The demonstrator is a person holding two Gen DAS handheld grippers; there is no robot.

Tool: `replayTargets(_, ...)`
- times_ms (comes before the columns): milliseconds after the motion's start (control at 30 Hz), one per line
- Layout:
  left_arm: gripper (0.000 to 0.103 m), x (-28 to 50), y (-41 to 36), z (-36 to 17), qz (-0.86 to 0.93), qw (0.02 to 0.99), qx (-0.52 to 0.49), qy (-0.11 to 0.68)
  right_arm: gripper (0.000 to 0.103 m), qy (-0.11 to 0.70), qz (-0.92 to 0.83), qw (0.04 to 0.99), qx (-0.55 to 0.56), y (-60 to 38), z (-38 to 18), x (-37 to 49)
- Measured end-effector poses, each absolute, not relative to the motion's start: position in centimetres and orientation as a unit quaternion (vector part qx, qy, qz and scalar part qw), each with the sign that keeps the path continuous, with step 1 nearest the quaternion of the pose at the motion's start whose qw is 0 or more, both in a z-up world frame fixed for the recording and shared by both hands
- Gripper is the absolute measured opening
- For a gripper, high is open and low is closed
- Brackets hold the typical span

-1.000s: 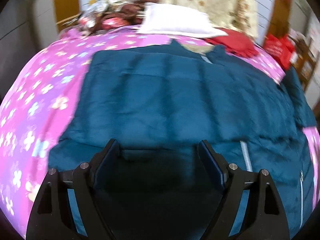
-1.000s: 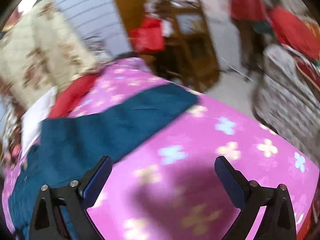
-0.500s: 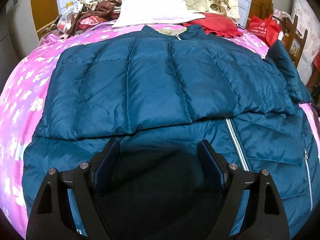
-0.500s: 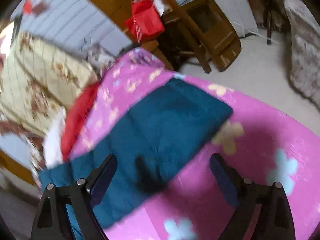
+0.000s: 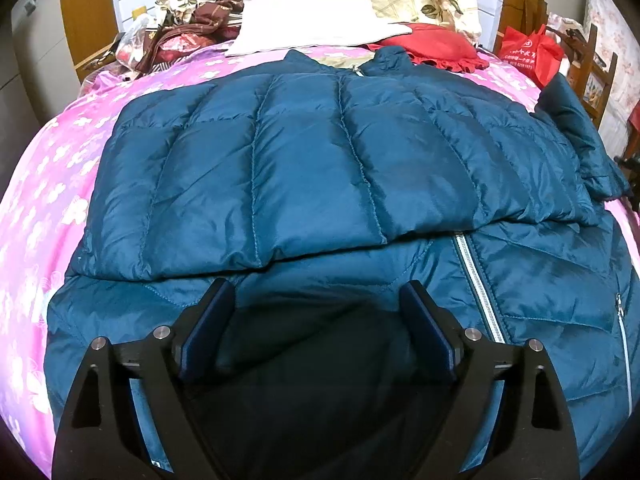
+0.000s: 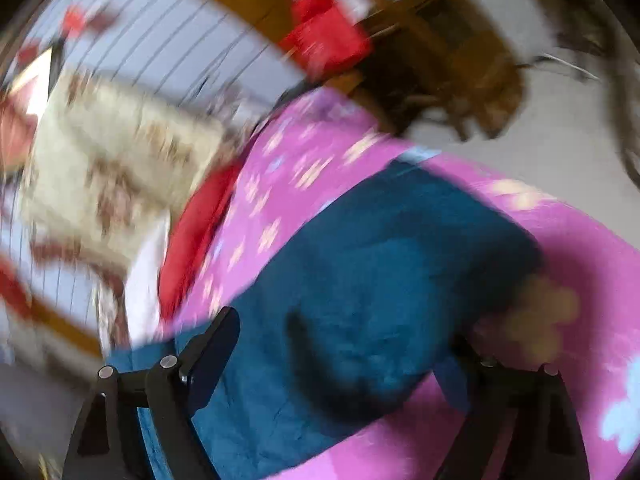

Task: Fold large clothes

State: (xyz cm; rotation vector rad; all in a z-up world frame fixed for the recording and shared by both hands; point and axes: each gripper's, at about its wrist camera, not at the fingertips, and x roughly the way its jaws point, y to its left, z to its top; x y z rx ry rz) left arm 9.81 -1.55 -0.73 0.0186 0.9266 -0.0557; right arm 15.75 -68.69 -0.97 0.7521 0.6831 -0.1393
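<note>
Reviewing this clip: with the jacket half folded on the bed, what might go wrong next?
1. The puffy folded panel of the teal down jacket may spring back open, since the left gripper is open above it, holding nothing.
2. The outstretched sleeve lies near the bed edge; the open right gripper, its view blurred, could miss it or push it off.

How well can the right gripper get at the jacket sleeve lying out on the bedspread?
Probably yes. The right gripper is open, and the sleeve lies flat on the bedspread just ahead of its fingers with nothing on top. The view is blurred, so contact is unclear.
</note>
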Motion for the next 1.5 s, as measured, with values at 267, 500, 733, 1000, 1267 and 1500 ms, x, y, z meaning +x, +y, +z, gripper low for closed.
replayTargets(267,0.087,9.9,-1.4,-0.7,-0.026,0.894,0.008,0.447,0.009,0.29,-0.115,0.896,0.317,-67.1,1.6,13.6)
replayTargets(500,0.087,9.0,0.0,0.4,0.006,0.897,-0.002,0.442,0.009,0.238,-0.191,0.931,0.199,-63.2,12.5,8.5)
replayTargets(733,0.087,7.9,3.3,2.8,0.031,0.906,-0.033,0.421,0.009,0.19,-0.159,0.962,0.114,-53.9,20.8,6.2)
replayTargets(1000,0.087,7.9,10.3,2.5,0.097,0.89,-0.082,0.438,0.009,0.226,0.043,0.973,0.035,-30.4,17.3,10.1)
replayTargets(1267,0.087,7.7,14.3,2.8,0.12,0.887,-0.102,0.435,0.009,0.293,0.22,0.93,-0.024,-7.5,8.3,12.6)
replayTargets(1500,0.087,7.9,16.7,2.0,0.135,0.875,-0.145,0.442,0.02,0.363,0.216,0.902,-0.087,0.1,2.3,14.4)
